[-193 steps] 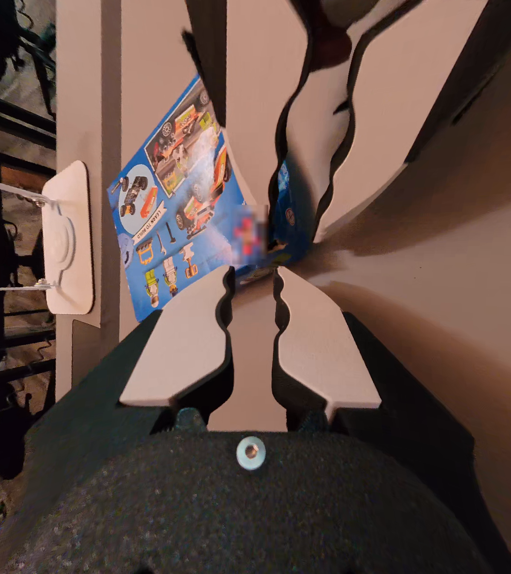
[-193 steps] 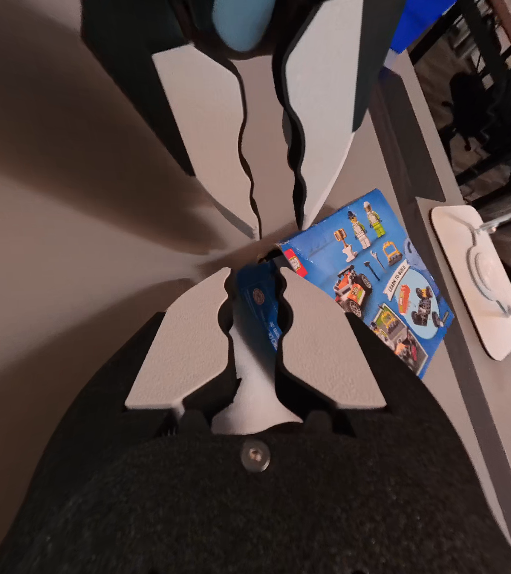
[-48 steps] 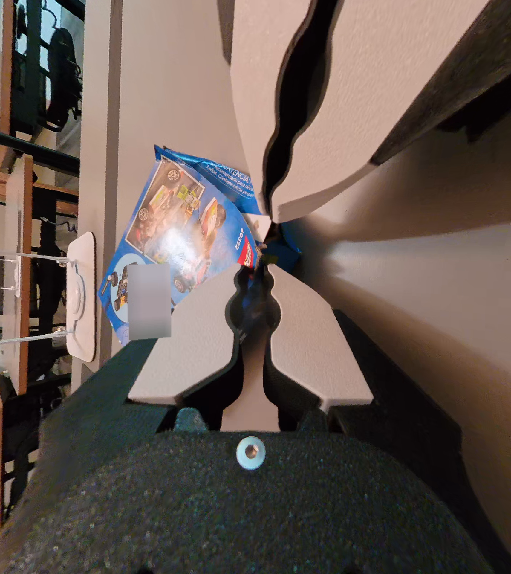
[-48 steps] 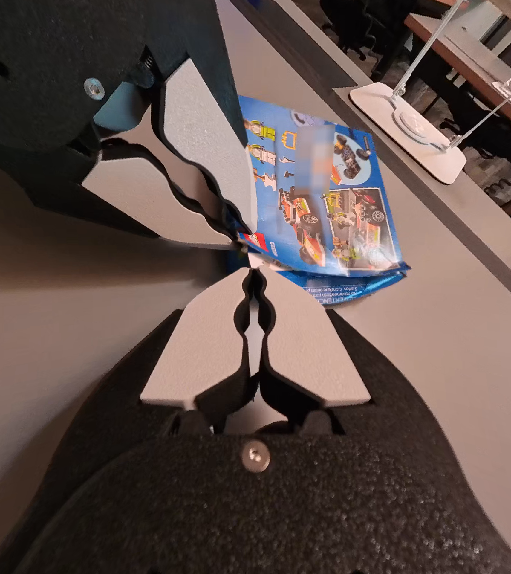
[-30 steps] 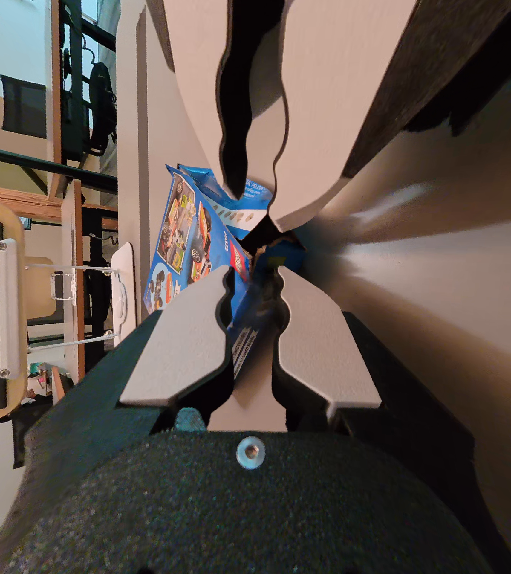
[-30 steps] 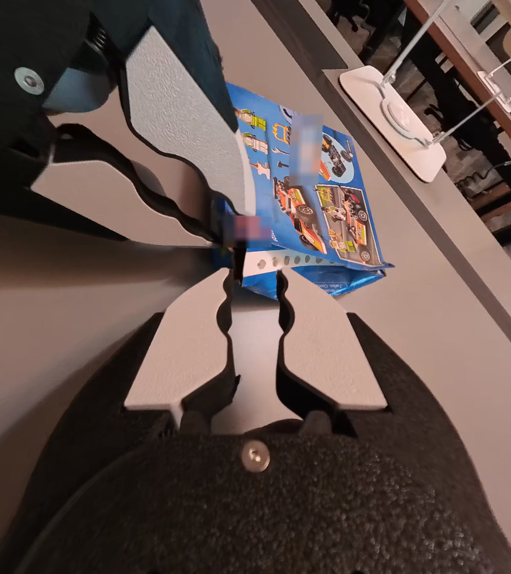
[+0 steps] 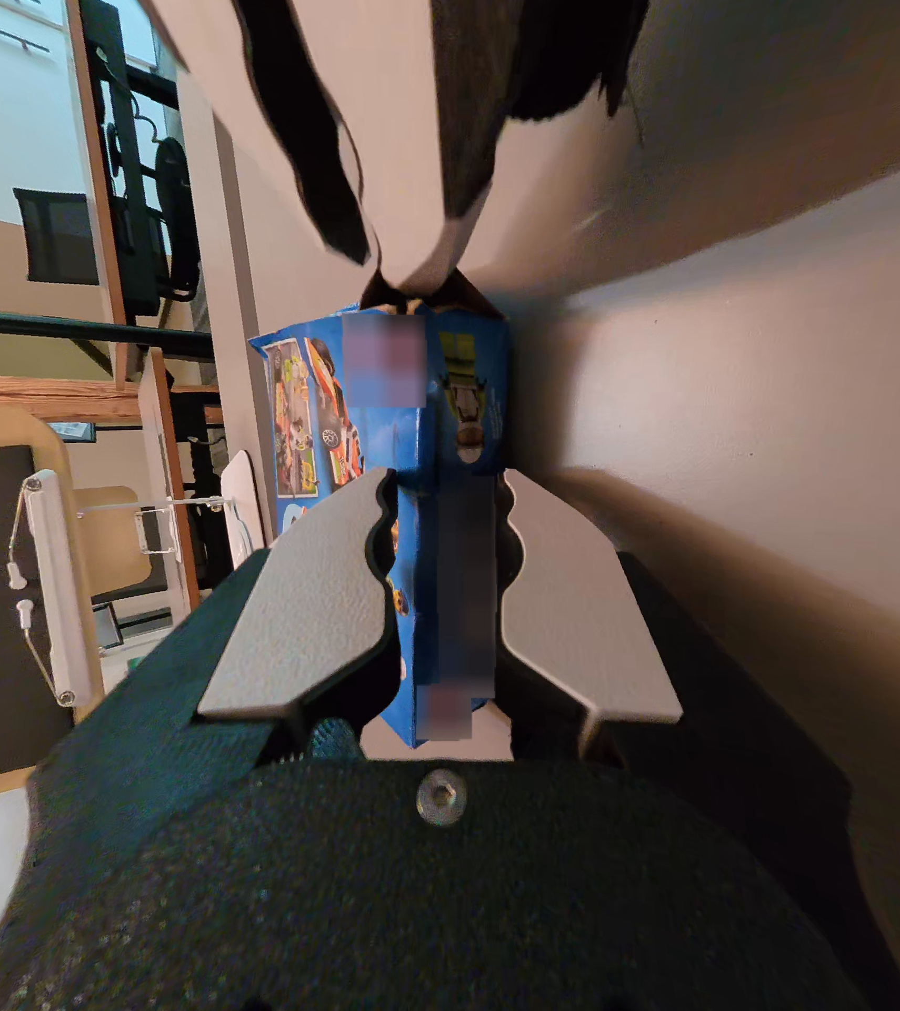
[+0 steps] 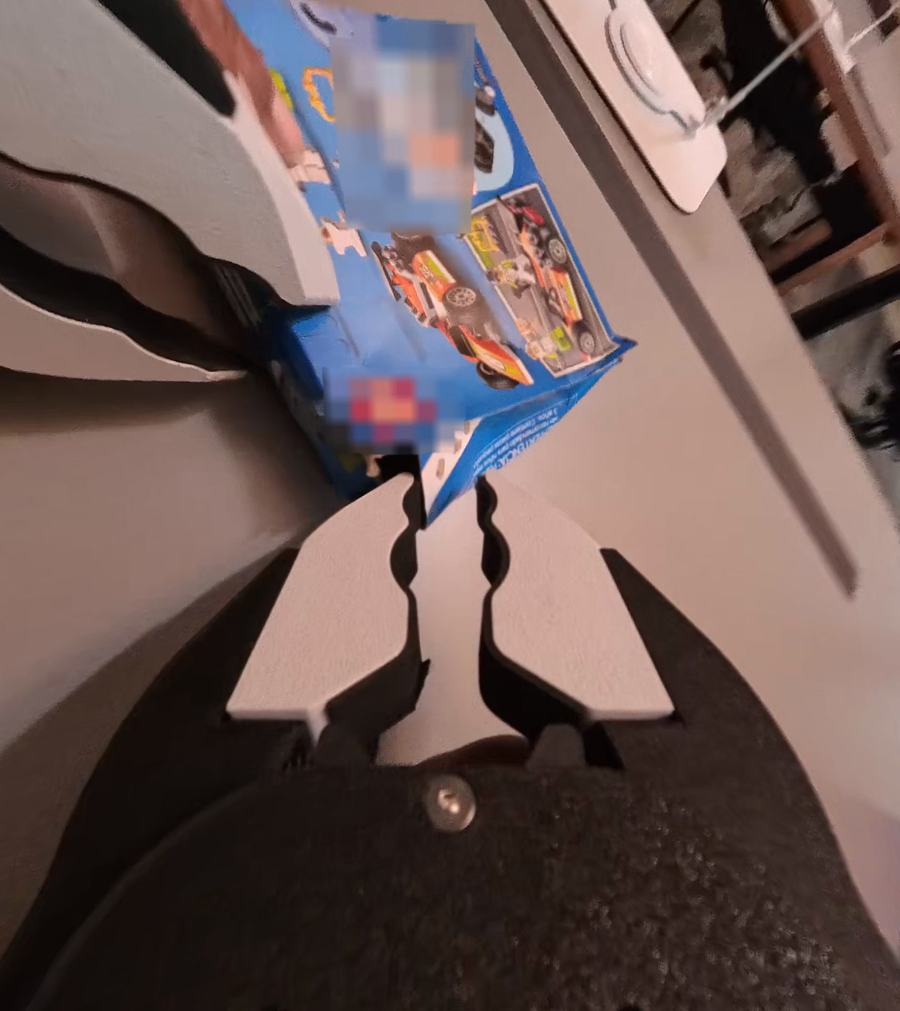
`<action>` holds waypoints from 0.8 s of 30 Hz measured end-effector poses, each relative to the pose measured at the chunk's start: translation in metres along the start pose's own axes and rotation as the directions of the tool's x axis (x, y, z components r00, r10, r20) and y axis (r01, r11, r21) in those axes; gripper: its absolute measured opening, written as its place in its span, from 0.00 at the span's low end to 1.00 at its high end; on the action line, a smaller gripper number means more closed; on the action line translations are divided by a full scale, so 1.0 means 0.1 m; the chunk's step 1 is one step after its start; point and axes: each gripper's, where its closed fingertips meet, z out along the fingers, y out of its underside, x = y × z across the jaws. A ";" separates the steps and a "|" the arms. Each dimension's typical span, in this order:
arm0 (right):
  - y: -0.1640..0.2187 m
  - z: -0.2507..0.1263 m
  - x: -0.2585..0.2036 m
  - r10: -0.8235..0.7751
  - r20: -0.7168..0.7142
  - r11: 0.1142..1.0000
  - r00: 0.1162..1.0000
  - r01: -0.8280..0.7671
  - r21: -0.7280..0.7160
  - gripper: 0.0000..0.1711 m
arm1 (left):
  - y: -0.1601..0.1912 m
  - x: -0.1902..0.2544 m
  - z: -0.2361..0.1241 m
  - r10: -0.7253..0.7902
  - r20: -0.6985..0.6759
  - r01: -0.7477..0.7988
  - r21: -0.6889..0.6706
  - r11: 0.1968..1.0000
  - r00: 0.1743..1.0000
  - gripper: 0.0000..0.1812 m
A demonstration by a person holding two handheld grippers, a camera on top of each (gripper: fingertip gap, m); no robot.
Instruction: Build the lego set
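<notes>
Left gripper (image 7: 445, 492): fingers clamped on the two broad faces of the blue lego box (image 7: 409, 437); the box's narrow edge runs up the gap between them, from near the screw at 6 o'clock out past the tips toward 12.

Right gripper (image 8: 445, 484): fingers apart, a clear strip of table showing between them; tips right at the box's near corner. Contact cannot be told, frame is motion-blurred.

Lego box, left wrist view: stands on edge in the grip, off flat, printed race cars facing 9 o'clock; far end torn open, brown inner card showing at 12 o'clock.

Lego box, right wrist view (image 8: 437, 306): sits at 12 o'clock from the right tips, printed face up and tilted, open end flap hanging toward the tips.

Right gripper seen from left (image 7: 409, 268): comes in from 12 o'clock, tips at the open end of the box.

Left gripper seen from right (image 8: 278, 328): enters from 9 o'clock, holding the box's side.

Table (image 8: 655, 492): pale grey, dark edge strip toward 2 o'clock.

White stand base (image 8: 650, 98): on the table at 1 o'clock, well apart from the box.
</notes>
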 end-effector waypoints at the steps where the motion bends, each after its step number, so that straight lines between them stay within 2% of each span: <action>1: -0.01 0.03 0.00 -0.063 -0.025 0.998 0.998 0.063 -0.005 0.11 | 0.00 0.01 0.00 0.004 0.002 -0.004 0.002 1.000 1.000 0.18; 4: -0.02 0.11 0.06 -0.258 -0.169 0.966 0.951 0.260 -0.012 0.01 | -0.01 0.00 0.00 0.002 0.011 -0.003 0.018 1.000 1.000 0.16; 6: -0.03 0.11 0.08 -0.226 -0.183 0.972 0.957 0.235 0.030 0.00 | -0.01 -0.02 -0.01 -0.031 0.004 0.030 0.022 0.999 1.000 0.15; 9: 0.00 0.08 0.10 0.116 0.004 0.986 0.993 -0.116 0.120 0.00 | 0.00 -0.05 -0.04 -0.069 0.011 0.069 0.036 0.997 0.998 0.15; 11: 0.02 0.05 0.19 0.322 0.121 0.929 0.939 -0.338 0.153 0.00 | -0.03 -0.07 -0.08 -0.094 0.027 0.092 0.064 0.994 0.995 0.14; 12: 0.01 0.02 0.26 0.369 0.149 0.902 0.917 -0.392 0.181 0.00 | -0.05 -0.12 -0.10 -0.103 0.033 0.100 0.072 0.992 0.994 0.14; 13: -0.03 -0.03 0.31 0.355 0.152 0.897 0.922 -0.382 0.224 0.00 | -0.06 -0.14 -0.11 -0.107 0.041 0.104 0.085 0.991 0.993 0.14; 17: -0.20 -0.19 0.51 0.104 0.003 0.943 0.995 -0.100 0.316 0.00 | -0.16 -0.32 -0.30 -0.162 0.026 0.155 0.185 0.970 0.986 0.13; 20: -0.39 -0.33 0.64 -0.028 -0.041 0.923 0.999 0.041 0.382 0.00 | -0.15 -0.59 -0.48 -0.186 0.062 0.167 0.236 0.957 0.981 0.15; 24: -0.71 -0.55 0.69 -0.259 -0.122 0.843 0.958 0.286 0.456 0.00 | -0.18 -0.86 -0.61 -0.041 0.174 -0.001 0.234 0.972 0.984 0.18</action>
